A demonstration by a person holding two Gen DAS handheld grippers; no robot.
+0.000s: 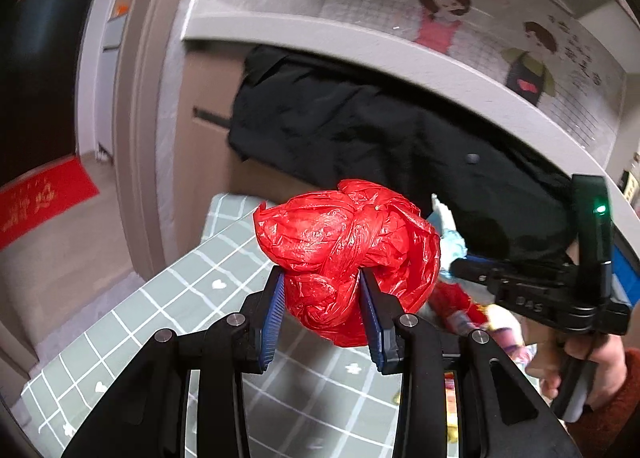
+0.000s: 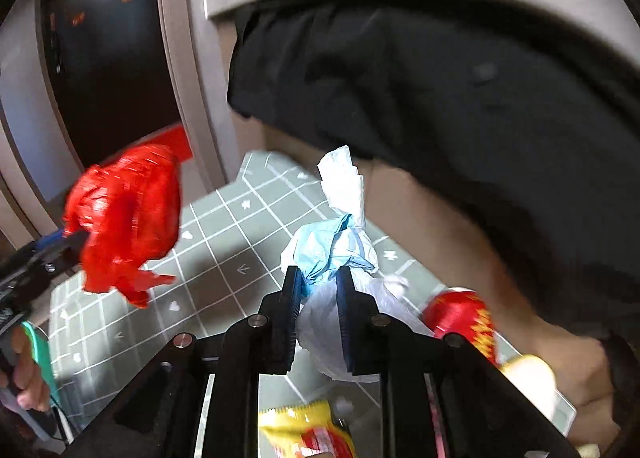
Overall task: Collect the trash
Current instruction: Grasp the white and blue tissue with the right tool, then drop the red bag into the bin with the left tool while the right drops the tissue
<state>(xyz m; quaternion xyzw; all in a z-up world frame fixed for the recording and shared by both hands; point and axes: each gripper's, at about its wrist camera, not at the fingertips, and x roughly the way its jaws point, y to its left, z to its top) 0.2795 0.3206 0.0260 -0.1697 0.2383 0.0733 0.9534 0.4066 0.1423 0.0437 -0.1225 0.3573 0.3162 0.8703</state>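
Two grippers, two bundles of trash

Two blue-padded grippers each pinch a piece of rubbish above the table. The left gripper [image 1: 322, 300] clamps a knotted red plastic bag [image 1: 344, 254] between its pads, the bag bulging above and below the fingers and lifted clear of the grey-green checked tablecloth [image 1: 168, 298]. The right gripper [image 2: 318, 298] squeezes a crumpled bundle of white and pale blue tissue and plastic [image 2: 336, 258], a white tissue corner sticking up beyond the fingertips. Just right of it lies a red snack packet [image 2: 460, 314]; a yellow wrapper [image 2: 304, 430] sits below the gripper. Behind the table, a black coat [image 1: 360, 126] hangs over a pale ledge [image 1: 320, 30].
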